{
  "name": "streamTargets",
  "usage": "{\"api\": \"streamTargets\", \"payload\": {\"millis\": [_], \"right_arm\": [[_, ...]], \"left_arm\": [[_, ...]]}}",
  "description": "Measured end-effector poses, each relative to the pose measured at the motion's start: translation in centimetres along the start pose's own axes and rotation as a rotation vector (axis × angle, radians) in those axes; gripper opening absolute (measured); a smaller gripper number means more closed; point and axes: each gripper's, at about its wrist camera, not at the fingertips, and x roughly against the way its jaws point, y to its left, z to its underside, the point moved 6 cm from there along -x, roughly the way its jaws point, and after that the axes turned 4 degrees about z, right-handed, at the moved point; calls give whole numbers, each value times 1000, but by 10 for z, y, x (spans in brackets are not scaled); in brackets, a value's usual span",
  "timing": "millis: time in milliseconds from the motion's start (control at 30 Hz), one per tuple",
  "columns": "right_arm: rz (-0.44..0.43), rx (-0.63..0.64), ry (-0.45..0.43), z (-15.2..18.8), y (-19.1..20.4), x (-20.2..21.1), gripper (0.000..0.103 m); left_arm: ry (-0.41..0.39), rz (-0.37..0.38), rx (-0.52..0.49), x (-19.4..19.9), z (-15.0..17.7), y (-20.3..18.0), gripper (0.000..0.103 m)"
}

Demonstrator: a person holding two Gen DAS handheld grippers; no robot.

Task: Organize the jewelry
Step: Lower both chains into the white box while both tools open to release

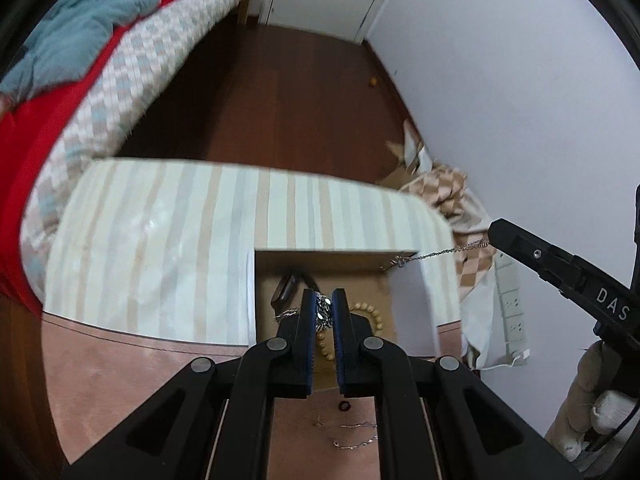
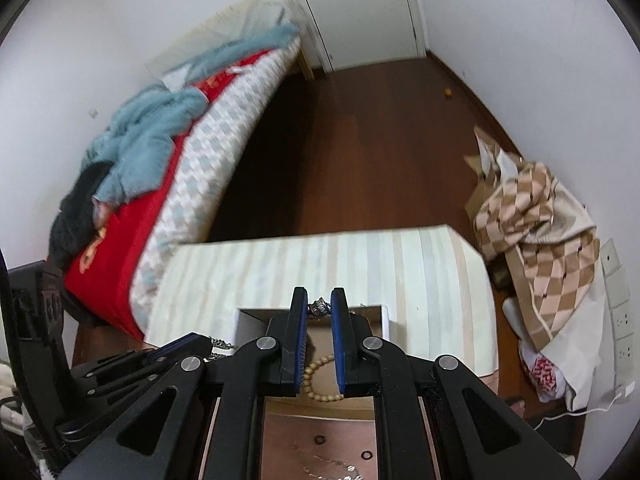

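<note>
A thin silver chain necklace [image 1: 434, 255] stretches between my two grippers above an open cardboard box [image 1: 320, 256]. My left gripper [image 1: 323, 308] is shut on one bunched, sparkly end of it [image 1: 323, 311]. My right gripper [image 2: 319, 307] is shut on the other end [image 2: 319, 306]; it also shows in the left wrist view [image 1: 494, 236]. Inside the box lie a wooden bead bracelet [image 2: 316, 380] and a dark watch [image 1: 285, 290]. On the pink mat near me lie another thin chain [image 1: 354, 438] and small dark rings [image 1: 344, 406].
The box sits on a table with a striped cloth [image 1: 168, 220] and a pink mat [image 1: 120, 364]. A bed with red and teal bedding [image 2: 160, 152] is at the left. A checked cloth over cardboard [image 2: 532, 216] and a power strip [image 1: 514, 312] are at the right.
</note>
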Motion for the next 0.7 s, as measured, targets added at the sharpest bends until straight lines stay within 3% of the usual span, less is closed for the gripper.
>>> {"api": "streamTargets", "payload": {"millis": [200, 433, 500, 567, 633, 700], "right_arm": [[34, 6, 82, 14, -14, -51, 12], [53, 12, 163, 19, -22, -82, 13], [49, 3, 183, 19, -24, -85, 13], [53, -3, 194, 20, -27, -84, 26], [59, -1, 194, 21, -28, -83, 42], [66, 9, 189, 24, -29, -78, 48]], "left_arm": [[96, -24, 27, -38, 11, 12, 6], [90, -98, 49, -34, 2, 16, 8], [76, -122, 37, -29, -3, 16, 18], [48, -148, 18, -21, -7, 15, 56], [9, -177, -3, -12, -11, 14, 70], [-11, -215, -18, -6, -11, 16, 70]]}}
